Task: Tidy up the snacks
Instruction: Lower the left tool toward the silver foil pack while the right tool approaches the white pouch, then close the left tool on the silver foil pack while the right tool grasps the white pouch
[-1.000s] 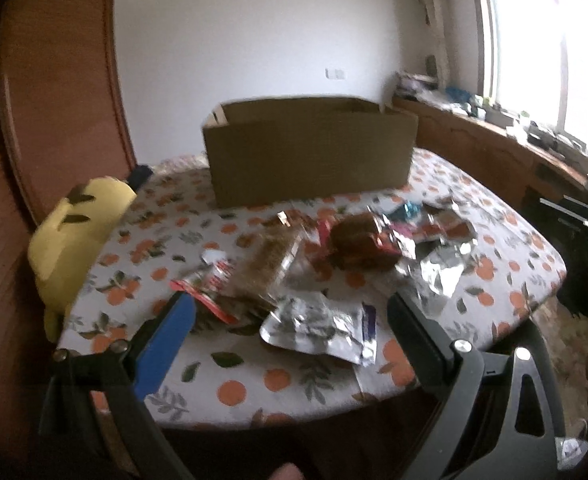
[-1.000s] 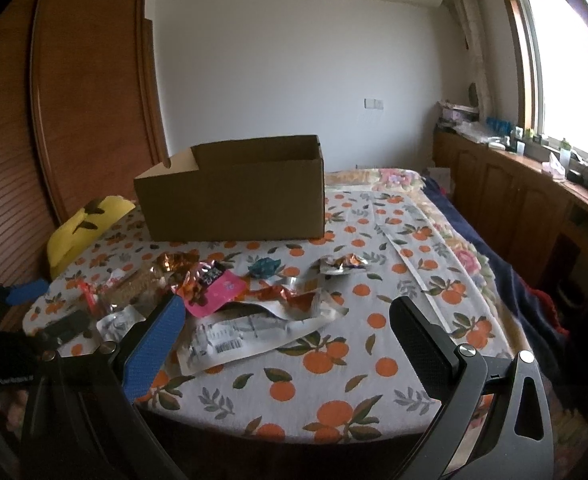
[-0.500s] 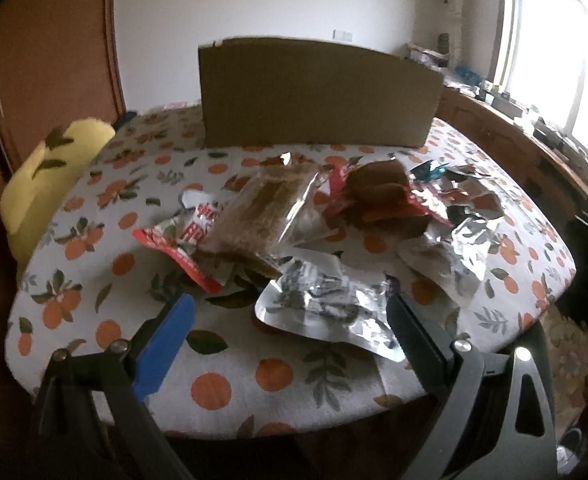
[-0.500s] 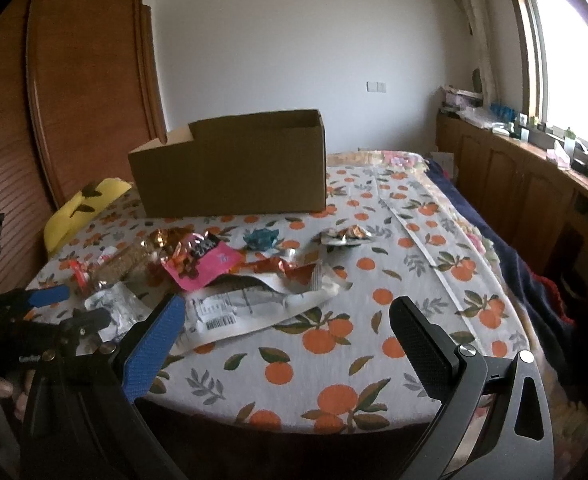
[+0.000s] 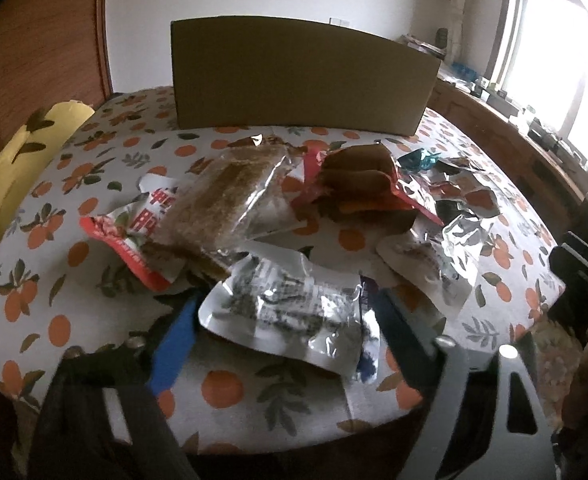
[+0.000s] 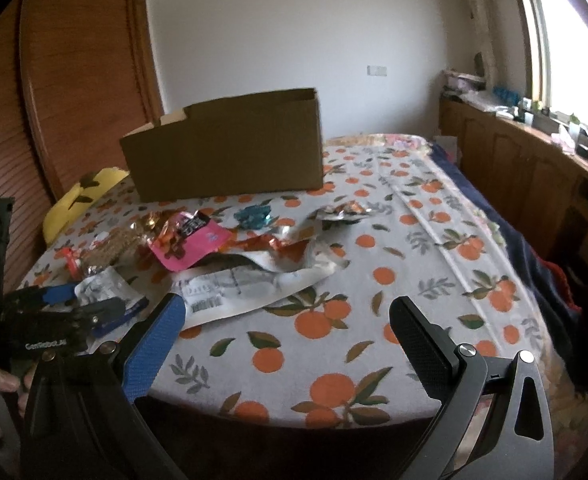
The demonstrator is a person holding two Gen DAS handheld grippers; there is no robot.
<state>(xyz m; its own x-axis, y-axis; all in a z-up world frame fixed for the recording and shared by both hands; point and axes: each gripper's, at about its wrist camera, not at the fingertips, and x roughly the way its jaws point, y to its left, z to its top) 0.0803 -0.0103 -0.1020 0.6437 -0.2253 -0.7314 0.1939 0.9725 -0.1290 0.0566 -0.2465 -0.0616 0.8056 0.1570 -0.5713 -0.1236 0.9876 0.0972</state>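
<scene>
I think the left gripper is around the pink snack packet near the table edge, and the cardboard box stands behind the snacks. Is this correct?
Not quite. In the left wrist view, the left gripper is around a silver foil packet, not a pink one. The pink packet lies farther in. The cardboard box does stand behind the snacks.

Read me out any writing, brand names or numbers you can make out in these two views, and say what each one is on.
"GenRobot.AI": white lettering on the black body of the left gripper, seen in the right wrist view.
Large red characters on the red and white packet: partly covered, not legible.
Barcode and small print on the long white wrapper: too small to read.
Dark label on the pink packet: blurred.
Print on the silver packet: blurred.
</scene>
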